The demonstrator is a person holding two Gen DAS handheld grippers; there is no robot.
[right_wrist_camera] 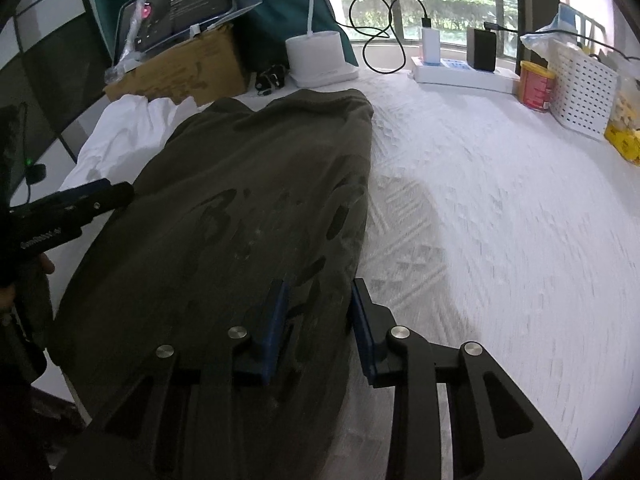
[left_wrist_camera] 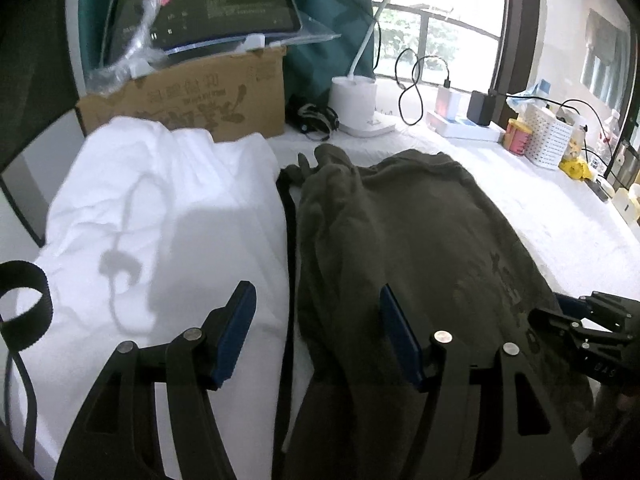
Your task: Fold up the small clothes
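An olive-green shirt (left_wrist_camera: 420, 240) with faded dark lettering lies lengthwise on the white textured table cover; it also shows in the right wrist view (right_wrist_camera: 240, 208). My left gripper (left_wrist_camera: 318, 336) is open, its blue pads straddling the shirt's near left edge. My right gripper (right_wrist_camera: 320, 320) is open, its pads on either side of the shirt's near right edge; whether they touch the cloth is unclear. White clothes (left_wrist_camera: 160, 216) lie in a heap left of the green shirt.
A cardboard box (left_wrist_camera: 192, 100) with a tablet (left_wrist_camera: 208, 4) on it stands at the back left. A white lamp base (left_wrist_camera: 356, 104), chargers with cables (right_wrist_camera: 432, 44), a red tin (right_wrist_camera: 536, 86) and a white perforated basket (right_wrist_camera: 580, 88) line the back and right edge.
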